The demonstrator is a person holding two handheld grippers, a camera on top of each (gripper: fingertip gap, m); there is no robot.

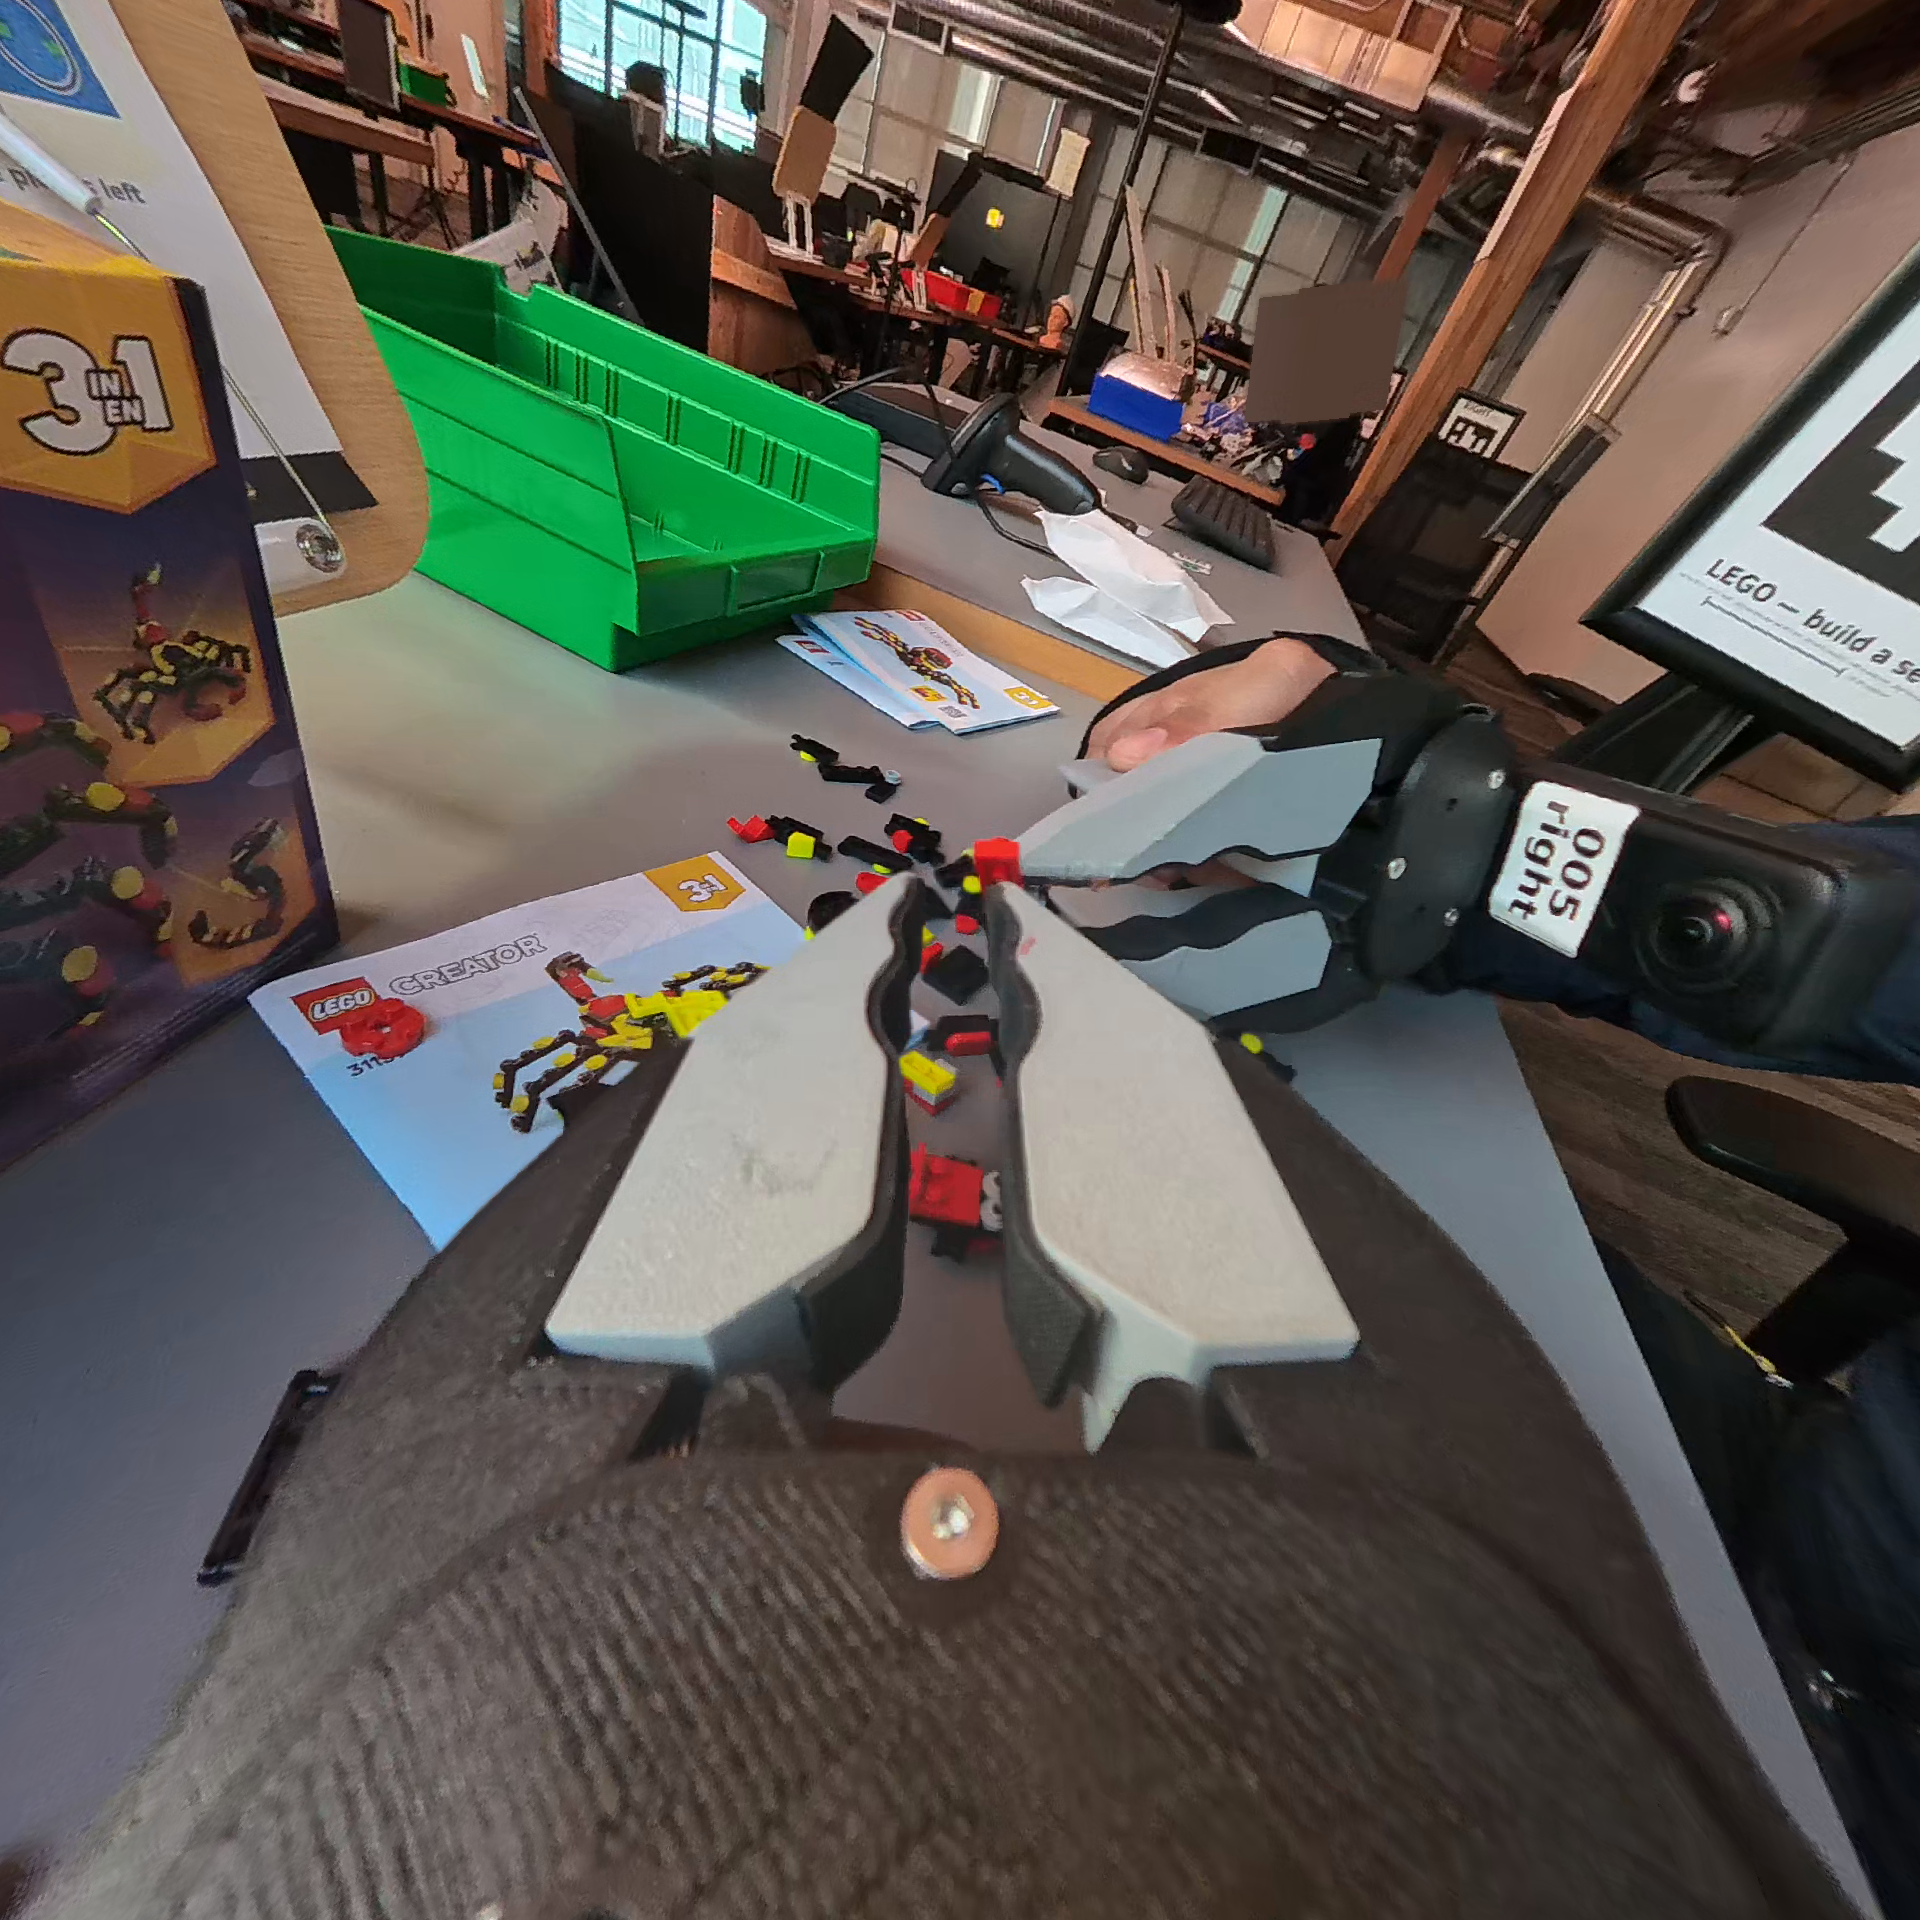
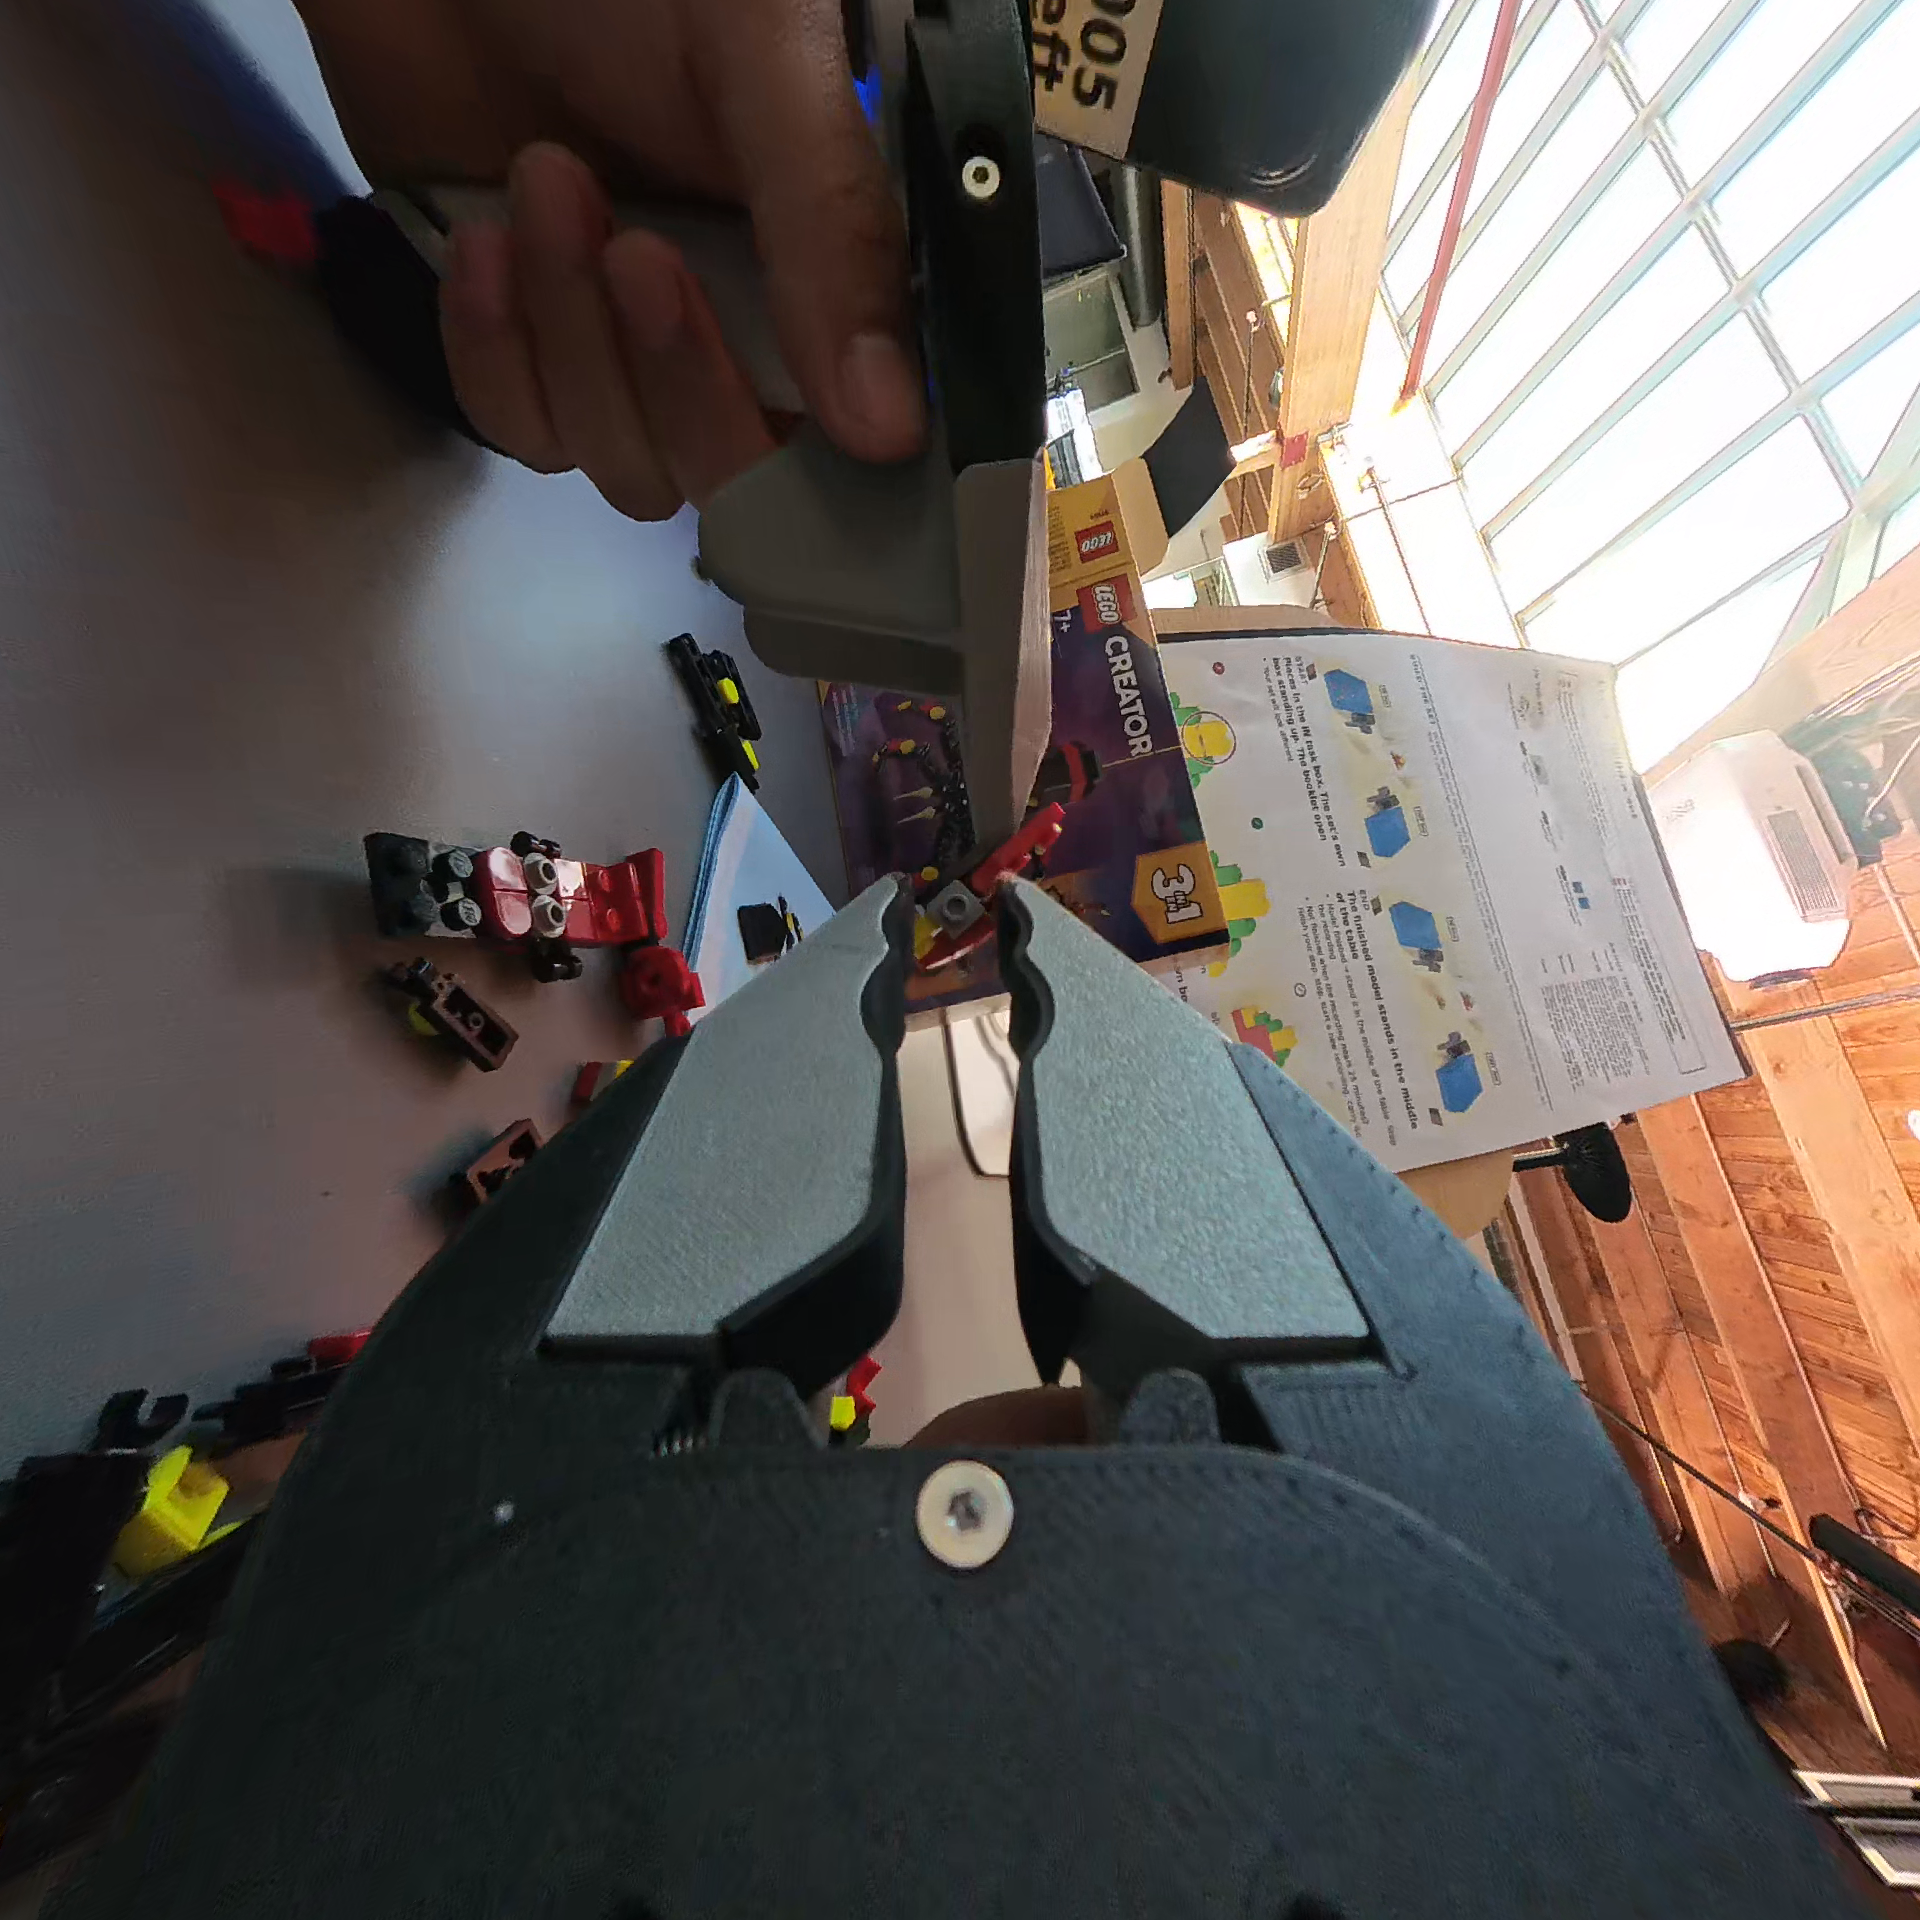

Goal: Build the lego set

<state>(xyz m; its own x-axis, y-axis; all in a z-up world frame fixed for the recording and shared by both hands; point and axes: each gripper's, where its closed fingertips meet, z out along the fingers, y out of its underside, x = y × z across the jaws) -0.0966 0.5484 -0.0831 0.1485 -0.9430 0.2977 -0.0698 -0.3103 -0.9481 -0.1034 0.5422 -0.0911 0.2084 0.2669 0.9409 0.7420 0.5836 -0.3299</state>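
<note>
A small red-and-grey lego sub-assembly [image 2: 971, 904] is pinched at the narrowed tips of the right gripper [image 2: 954, 896]. The left gripper [image 1: 951, 899], also narrowed, meets it; studs should be aligned before pressing.

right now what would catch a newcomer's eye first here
The two grippers meeting tip to tip over the table: the right gripper pinches a small red and grey lego assembly, with the left gripper closing in. Loose lego pieces lie scattered beneath, a bright green bin behind.
</note>
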